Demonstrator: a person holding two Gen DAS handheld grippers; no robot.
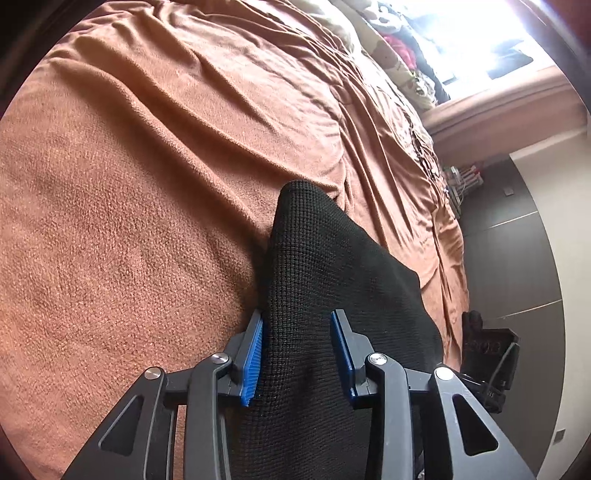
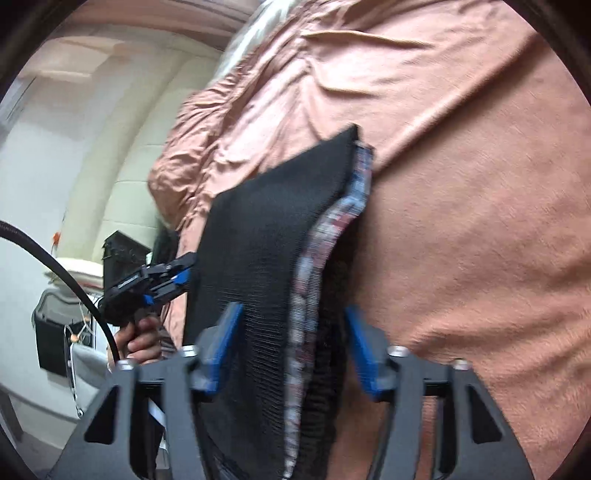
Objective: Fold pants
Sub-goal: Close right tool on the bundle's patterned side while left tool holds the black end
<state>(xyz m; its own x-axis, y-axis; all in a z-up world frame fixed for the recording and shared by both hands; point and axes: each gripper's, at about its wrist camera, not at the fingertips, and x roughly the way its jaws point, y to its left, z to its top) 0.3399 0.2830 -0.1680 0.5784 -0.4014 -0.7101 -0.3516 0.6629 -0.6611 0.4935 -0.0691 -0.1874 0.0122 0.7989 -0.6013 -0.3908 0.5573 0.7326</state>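
Left wrist view, nearest: the left gripper (image 1: 297,354), jaws partly spread, with a fold of the black knit pants (image 1: 317,295) running up between its blue pads (image 1: 254,360). The left pad lies against the cloth; the right pad appears to touch it, though a firm pinch cannot be confirmed.

Right wrist view, nearest: the right gripper (image 2: 291,347), jaws spread wide around the pants (image 2: 258,251). The garment's patterned waistband edge (image 2: 314,266) runs between the pads, and neither pad clearly presses on it.

Middle distance: the pants hang lifted above the bed, draped between the two grippers. A hand (image 2: 142,338) grips the left gripper's handle (image 2: 155,280) at the garment's far edge.

Beyond: a rumpled brown blanket (image 1: 147,166) covers the bed.

Farthest: a bright window (image 1: 480,33).
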